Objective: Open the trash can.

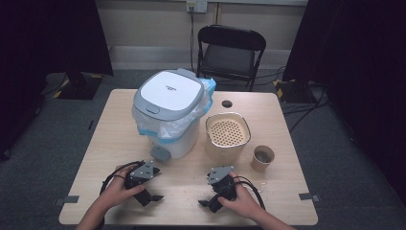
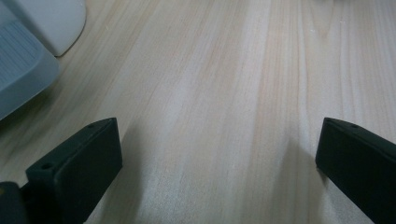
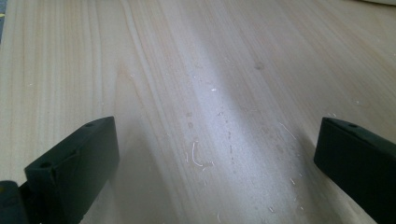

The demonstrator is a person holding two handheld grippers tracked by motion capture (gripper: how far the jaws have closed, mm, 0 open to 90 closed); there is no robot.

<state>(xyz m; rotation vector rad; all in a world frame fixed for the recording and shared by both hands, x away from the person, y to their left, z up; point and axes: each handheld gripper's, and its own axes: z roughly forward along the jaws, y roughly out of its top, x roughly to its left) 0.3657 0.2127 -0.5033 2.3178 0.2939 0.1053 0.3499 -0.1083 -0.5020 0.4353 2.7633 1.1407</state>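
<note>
My left gripper [image 1: 151, 198] rests low on the wooden table [image 1: 191, 182] near its front edge, held by a hand. Its jaws stand wide open [image 2: 217, 140] over bare wood. My right gripper [image 1: 208, 205] lies a little to the right, also in a hand, and its jaws [image 3: 215, 140] are open over wood dotted with pale crumbs. A white pedal bin [image 1: 167, 108] with a grey-rimmed shut lid and a plastic liner stands behind the left gripper. Its grey pedal [image 1: 159, 153] [image 2: 21, 65] points at me.
A cream pot with a perforated insert [image 1: 228, 134] stands right of the bin, and a paper cup [image 1: 262, 158] holding dark bits stands right of the pot. A black folding chair [image 1: 231, 50] waits behind the table. A round cable hole [image 1: 227, 103] marks the far side.
</note>
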